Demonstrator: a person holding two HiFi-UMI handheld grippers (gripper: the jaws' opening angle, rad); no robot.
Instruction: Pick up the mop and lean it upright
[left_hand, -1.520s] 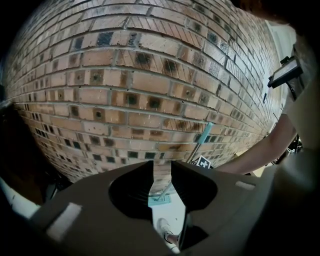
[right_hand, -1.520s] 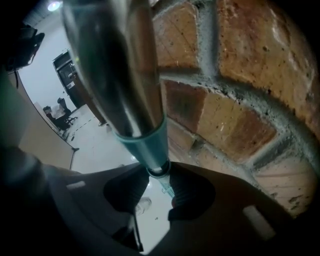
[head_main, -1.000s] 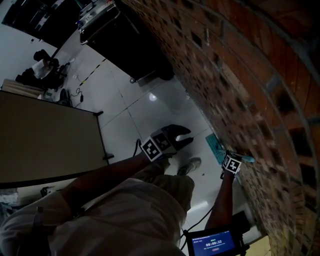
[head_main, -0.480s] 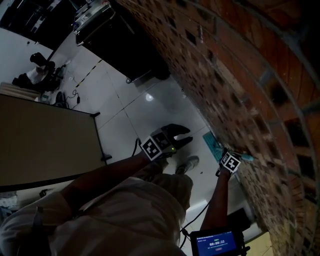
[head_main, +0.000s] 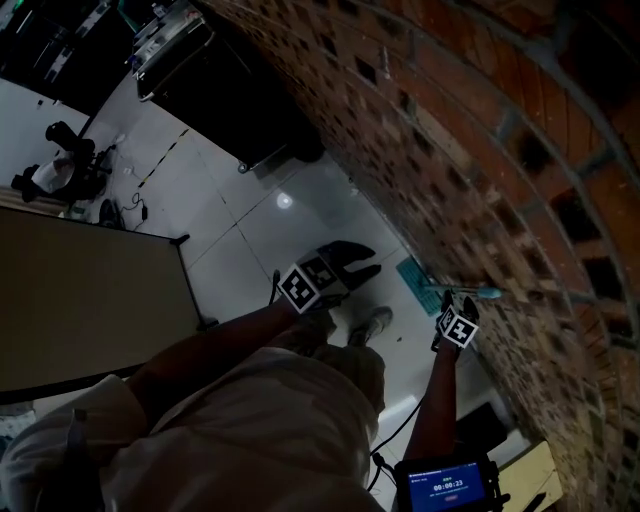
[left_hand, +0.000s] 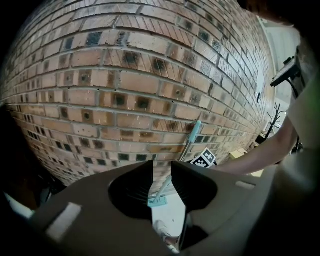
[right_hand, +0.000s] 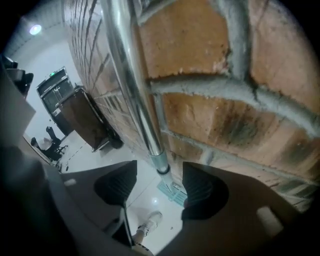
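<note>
Mop position: the mop with a flat teal head and silver metal handle (head_main: 412, 272) leans upright against the red-brown brick wall (head_main: 480, 150), directly ahead of both grippers. The dark two-jaw right gripper (head_main: 466, 299) sits close to the wall, beside the teal grip at the top of the handle. In the right gripper view, the jaws of the right gripper (right_hand: 160, 166) are spread wide, having just been opening. The handle of the mop (right_hand: 132, 75) runs down between them, with a gap to each pad, so nothing is pinched. The teal head lies beyond the jaw tips on the white tiled floor (head_main: 240, 220), at the foot of the brick wall (right_hand: 225, 50). The dark two-jaw left gripper (head_main: 372, 260) is held well apart from the wall, to the left of the right gripper. In the left gripper view, the jaws of the left gripper (left_hand: 162, 165) stand apart with nothing between the pads. The mop (left_hand: 186, 147) appears through that gap, well beyond the tips, tilted against the brick wall (left_hand: 125, 75). A white shoe (head_main: 372, 325) stands on the floor below, between the two grippers.
</note>
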